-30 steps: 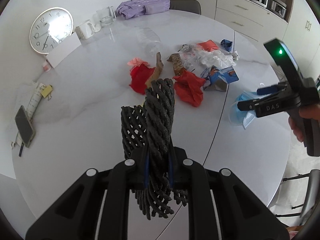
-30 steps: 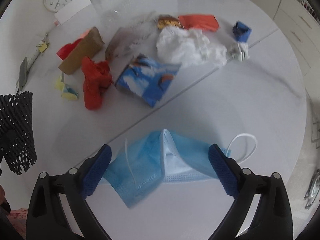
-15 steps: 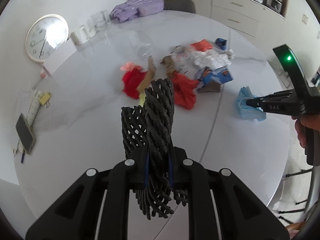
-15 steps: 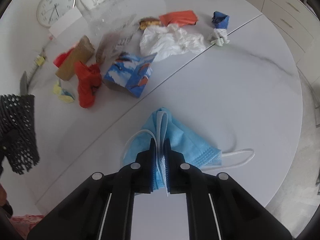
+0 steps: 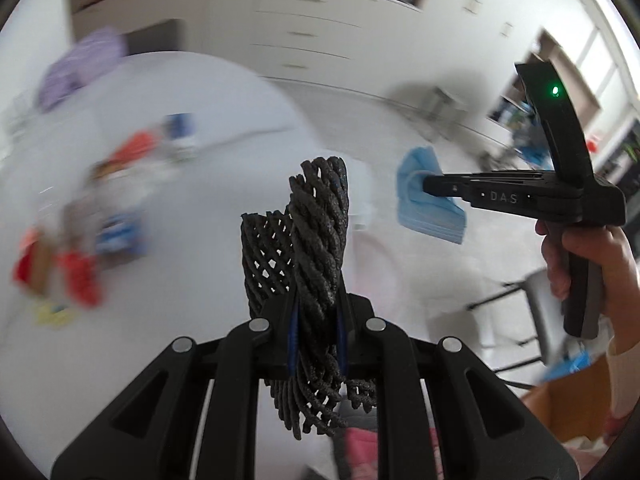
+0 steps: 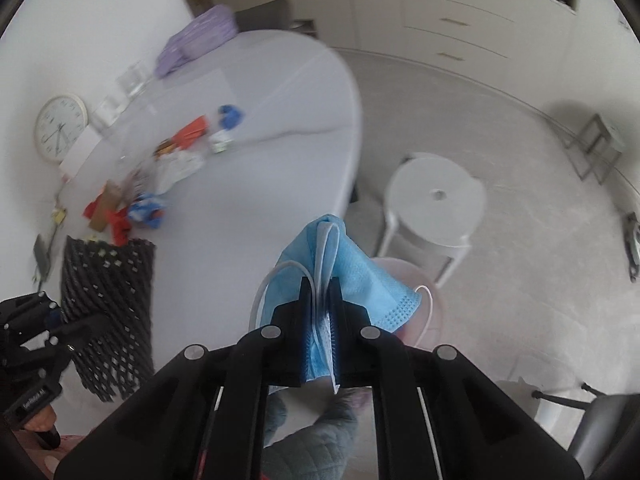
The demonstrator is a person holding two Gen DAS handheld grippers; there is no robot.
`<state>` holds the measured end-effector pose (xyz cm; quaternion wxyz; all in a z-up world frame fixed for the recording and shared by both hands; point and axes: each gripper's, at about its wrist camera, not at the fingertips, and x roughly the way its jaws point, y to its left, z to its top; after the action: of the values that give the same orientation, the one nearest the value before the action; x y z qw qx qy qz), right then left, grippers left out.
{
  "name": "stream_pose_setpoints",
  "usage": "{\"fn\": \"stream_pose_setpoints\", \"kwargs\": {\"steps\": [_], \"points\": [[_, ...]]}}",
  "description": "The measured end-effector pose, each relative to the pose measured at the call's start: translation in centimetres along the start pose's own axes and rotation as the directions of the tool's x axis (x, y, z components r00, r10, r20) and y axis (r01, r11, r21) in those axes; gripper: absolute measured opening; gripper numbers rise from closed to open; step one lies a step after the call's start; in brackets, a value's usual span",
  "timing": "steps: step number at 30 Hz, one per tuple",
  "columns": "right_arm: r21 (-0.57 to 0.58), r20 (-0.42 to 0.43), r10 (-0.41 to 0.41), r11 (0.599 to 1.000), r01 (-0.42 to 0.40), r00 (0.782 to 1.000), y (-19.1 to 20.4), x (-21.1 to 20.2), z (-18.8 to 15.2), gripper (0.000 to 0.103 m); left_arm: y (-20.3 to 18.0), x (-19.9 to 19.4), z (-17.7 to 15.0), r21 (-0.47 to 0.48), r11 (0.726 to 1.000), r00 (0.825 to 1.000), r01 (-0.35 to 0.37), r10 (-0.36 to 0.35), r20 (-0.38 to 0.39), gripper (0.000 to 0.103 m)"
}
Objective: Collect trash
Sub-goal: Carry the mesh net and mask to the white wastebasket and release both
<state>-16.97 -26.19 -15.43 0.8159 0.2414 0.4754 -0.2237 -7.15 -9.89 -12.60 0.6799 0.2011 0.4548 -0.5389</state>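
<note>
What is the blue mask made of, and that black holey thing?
The blue mask looks like thin, soft, matte fabric: it folds limply and shows a dotted pressed edge, with a white ear loop. The black netting looks like spongy foam mesh, judging by its rough, matte strands and diamond-shaped holes, though that is a guess.

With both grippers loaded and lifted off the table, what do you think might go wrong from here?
1. The right gripper pinches the blue mask only along its fold; most of it hangs free, so a fast swing might pull it loose onto the floor.
2. The mask's ear loop dangles beside the fingers and might snag on release.
3. The black foam net stands tall out of the left gripper and might brush the right gripper, which is close by.
</note>
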Motion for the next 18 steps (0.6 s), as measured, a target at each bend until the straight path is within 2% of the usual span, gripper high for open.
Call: {"fn": "stream_pose_setpoints", "kwargs": {"steps": [4,7,10,11,13,14,15,18], "points": [[0.051,0.018,-0.027,0.998,0.026,0.999,-5.0,-1.2,-1.1,0.009,-5.8,5.2,2.2,0.043,0.997,0.995,0.07,-0.067,-0.074,0.014],[0.079,0.02,-0.021,0.997,0.019,1.0,-8.4,-1.4,-1.8,0.01,-9.1,9.8,3.3,0.071,0.995,0.991,0.067,-0.058,-0.121,0.014],[0.098,0.008,-0.01,0.995,0.009,1.0,-11.1,-1.2,-2.2,0.01,-10.5,14.3,3.9,0.071,0.995,0.983,0.063,-0.05,-0.175,0.014],[0.108,-0.001,-0.002,0.994,0.002,1.0,-12.2,-0.9,-2.4,0.01,-10.8,15.6,4.0,0.072,0.995,0.98,0.064,-0.049,-0.195,0.017],[0.121,-0.01,0.007,0.993,-0.005,1.0,-13.8,-0.6,-2.6,0.01,-11.1,18.2,4.5,0.072,0.996,0.973,0.053,-0.035,-0.229,0.04],[0.126,-0.013,0.01,0.992,-0.008,1.0,-14.3,-0.5,-2.7,0.01,-11.2,19.2,4.7,0.067,0.997,0.974,0.029,-0.013,-0.226,0.059],[0.131,-0.016,0.016,0.991,-0.014,1.0,-14.8,-0.3,-2.8,0.011,-11.2,19.5,4.9,0.065,0.998,0.976,0.016,-0.002,-0.217,0.067],[0.148,-0.024,0.043,0.988,-0.039,0.999,-16.1,0.3,-3.1,0.012,-11.0,20.1,5.7,0.052,0.999,0.977,0.013,-0.001,-0.214,0.075]]}}
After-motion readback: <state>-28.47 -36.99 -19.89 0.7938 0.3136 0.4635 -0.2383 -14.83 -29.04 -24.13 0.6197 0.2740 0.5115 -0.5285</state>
